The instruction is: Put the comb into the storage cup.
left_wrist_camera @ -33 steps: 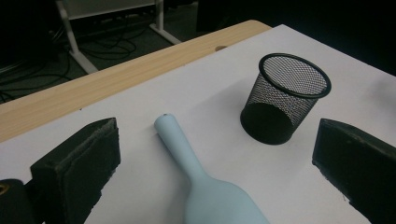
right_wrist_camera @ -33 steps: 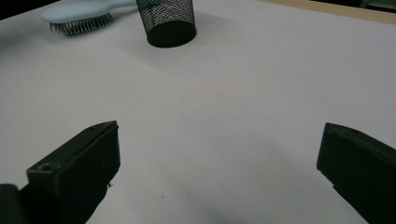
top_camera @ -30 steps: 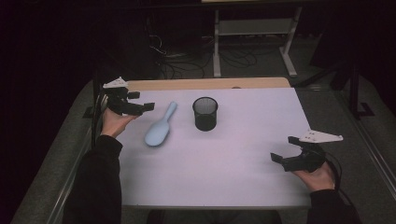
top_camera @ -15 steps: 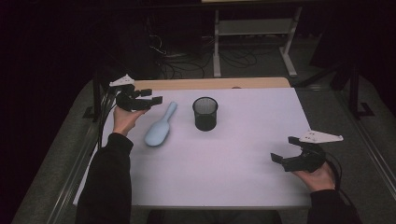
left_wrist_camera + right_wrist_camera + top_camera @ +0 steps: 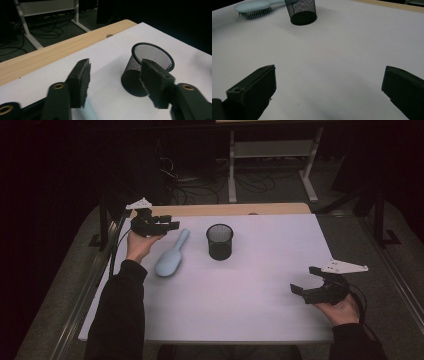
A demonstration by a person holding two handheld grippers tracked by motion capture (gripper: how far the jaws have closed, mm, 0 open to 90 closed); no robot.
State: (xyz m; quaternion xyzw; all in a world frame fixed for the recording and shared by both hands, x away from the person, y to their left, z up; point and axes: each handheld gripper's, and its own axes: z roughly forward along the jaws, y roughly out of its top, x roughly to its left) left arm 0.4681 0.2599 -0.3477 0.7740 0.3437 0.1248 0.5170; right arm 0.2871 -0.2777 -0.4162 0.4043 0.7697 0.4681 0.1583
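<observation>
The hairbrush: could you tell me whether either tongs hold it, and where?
Nothing is held. The left tongs, closing, straddle the hairbrush handle untouched; the right tongs stand open.

Nothing here can be read: no lettering, label, brand mark, number or sign shows on anything in any of the three views.
</observation>
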